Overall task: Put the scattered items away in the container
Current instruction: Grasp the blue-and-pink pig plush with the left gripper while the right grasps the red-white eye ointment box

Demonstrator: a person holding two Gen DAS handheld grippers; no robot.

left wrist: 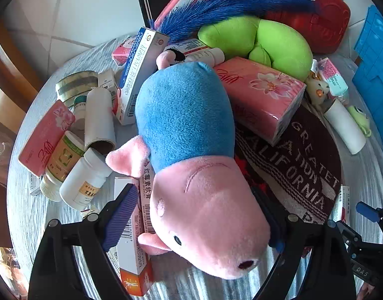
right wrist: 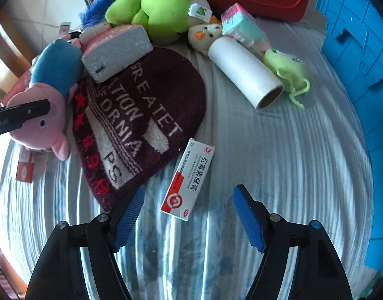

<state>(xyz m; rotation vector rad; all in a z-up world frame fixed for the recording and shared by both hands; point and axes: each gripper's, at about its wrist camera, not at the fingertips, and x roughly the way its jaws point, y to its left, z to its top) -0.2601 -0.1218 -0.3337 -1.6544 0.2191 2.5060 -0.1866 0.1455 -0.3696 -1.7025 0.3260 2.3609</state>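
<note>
- The left gripper (left wrist: 201,225) points steeply down with its jaws spread wide on either side of the plush pig's (left wrist: 191,155) pink head; whether the pads touch the plush cannot be told, since the far pad is hidden behind the head.
- The plush pig lies on its side on the striped cloth (left wrist: 24,200), its long axis running from the snout near the gripper up to the blue body, which points away toward the pile.
- The right gripper (right wrist: 189,217) also points down, jaws apart, nothing pressed between them; its blue pads (right wrist: 249,220) stand either side of the near end of the ointment box (right wrist: 189,177).
- The ointment box lies flat on the cloth, its long axis tilted up and to the right, the red-marked end nearest the gripper.
- Just beside the box lies one maroon knit cap (right wrist: 141,120) with white lettering, with one pink tissue pack (left wrist: 261,97) resting on its far edge.
- Beyond that lie one green plush (right wrist: 156,10), one small chick toy (right wrist: 204,36), one white roll (right wrist: 244,70) lying with its open end toward the camera, and one pale green frog toy (right wrist: 289,67).
- Left of the pig, three pill bottles (left wrist: 84,180) lie together near a second white roll (left wrist: 99,120).
- The blue container (right wrist: 359,57) stands at the right edge, well apart from both grippers.
</note>
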